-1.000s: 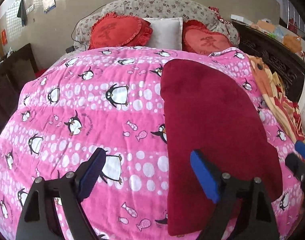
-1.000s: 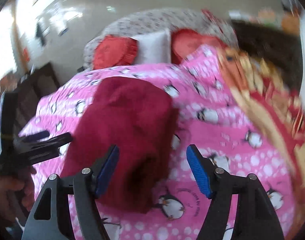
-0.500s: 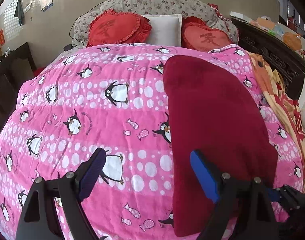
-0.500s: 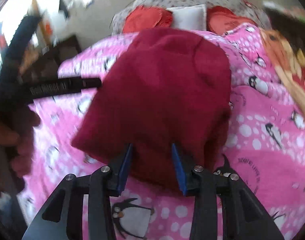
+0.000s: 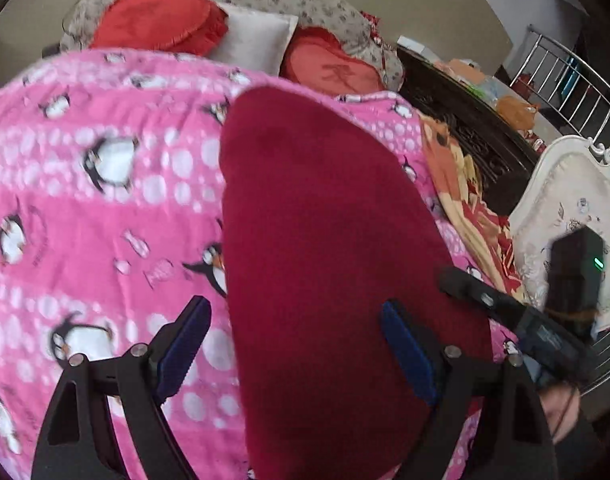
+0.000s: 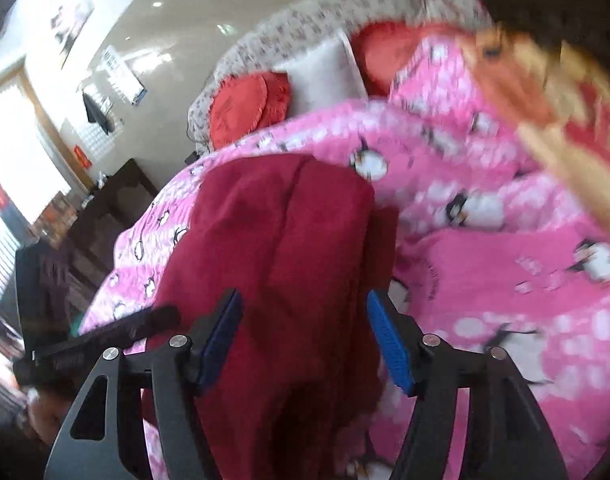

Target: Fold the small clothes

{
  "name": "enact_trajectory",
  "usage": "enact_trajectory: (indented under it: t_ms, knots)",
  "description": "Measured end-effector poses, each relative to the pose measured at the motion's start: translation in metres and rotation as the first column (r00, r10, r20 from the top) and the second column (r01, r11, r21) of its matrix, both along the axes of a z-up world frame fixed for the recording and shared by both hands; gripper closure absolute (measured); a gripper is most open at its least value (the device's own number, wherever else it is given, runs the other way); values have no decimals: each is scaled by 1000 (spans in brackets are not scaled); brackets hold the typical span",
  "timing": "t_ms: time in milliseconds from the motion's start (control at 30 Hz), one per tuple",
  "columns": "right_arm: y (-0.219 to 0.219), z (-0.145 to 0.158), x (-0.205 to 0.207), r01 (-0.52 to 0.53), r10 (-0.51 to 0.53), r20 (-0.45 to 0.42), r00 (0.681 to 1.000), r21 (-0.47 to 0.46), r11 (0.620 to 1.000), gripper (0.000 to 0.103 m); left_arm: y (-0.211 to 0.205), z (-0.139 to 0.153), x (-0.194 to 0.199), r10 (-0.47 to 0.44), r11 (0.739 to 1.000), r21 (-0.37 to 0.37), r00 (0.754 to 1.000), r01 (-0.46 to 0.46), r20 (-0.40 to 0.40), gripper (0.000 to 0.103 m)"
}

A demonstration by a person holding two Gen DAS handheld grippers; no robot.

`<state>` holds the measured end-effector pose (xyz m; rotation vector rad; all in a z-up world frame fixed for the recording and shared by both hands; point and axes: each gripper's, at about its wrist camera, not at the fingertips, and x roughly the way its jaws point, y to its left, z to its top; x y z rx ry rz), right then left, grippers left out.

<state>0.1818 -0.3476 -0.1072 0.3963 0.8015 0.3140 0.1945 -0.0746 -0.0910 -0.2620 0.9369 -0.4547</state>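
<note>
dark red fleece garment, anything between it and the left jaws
Nothing visible does. The dark red fleece garment lies flat on the pink penguin-print blanket, and the open left gripper sits over its near edge with only bare cloth between.

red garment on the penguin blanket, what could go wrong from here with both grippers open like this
1. The right gripper has its jaws open around the dark red garment, so nothing seems clamped; lifting now could leave it behind.
2. It sits on the soft pink penguin blanket; a low pinch may catch blanket too.
3. The left gripper, also open, straddles only the garment's left edge, so one-sided pulling could skew the fold.
</note>
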Motion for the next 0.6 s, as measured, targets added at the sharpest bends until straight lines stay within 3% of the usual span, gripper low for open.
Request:
enact_trajectory:
  t_ms: [33, 133, 200, 267, 300, 333, 400, 433, 500, 600]
  knots:
    - [2, -7, 2, -3, 3, -19, 1000, 14, 1000, 68, -1, -4, 1, 1, 1000, -4, 1000, -1, -9, 13]
    - [-3, -22, 12, -6, 8, -45, 999, 43, 999, 50, 3, -14, 5, 5, 998, -61, 999, -8, -47, 13]
    - [-9, -29, 12, -9, 13, -47, 999, 86, 996, 47, 6, -19, 7, 13, 994, -104, 997, -21, -76, 14]
    - [-12, -35, 8, -17, 23, -40, 999, 126, 992, 47, 3, -19, 6, 17, 995, -93, 998, -23, -65, 22]
    - [-10, -35, 8, -31, 36, -38, 999, 121, 992, 47, 0, -17, 4, 7, 996, -86, 998, -12, -60, 36]
    - [-6, -34, 6, -54, 58, -36, 998, 114, 992, 48, -3, -15, 3, 7, 997, -73, 998, -11, -55, 40]
    - [5, -31, 3, -122, 125, -35, 992, 83, 989, 64, -11, -7, -2, 22, 1000, -21, 999, -23, -27, 50]
    - [8, -31, 2, -119, 121, -32, 992, 50, 992, 66, -14, -4, -4, 30, 1000, -5, 999, -30, -15, 55]
    - [6, -28, 1, -97, 99, -24, 995, 78, 992, 85, -14, 3, -8, 36, 999, 0, 999, -36, 6, 62]
    - [14, -8, -10, -88, 88, 10, 996, 35, 995, 96, -5, 20, -19, 25, 1000, -10, 999, -24, 37, 65]
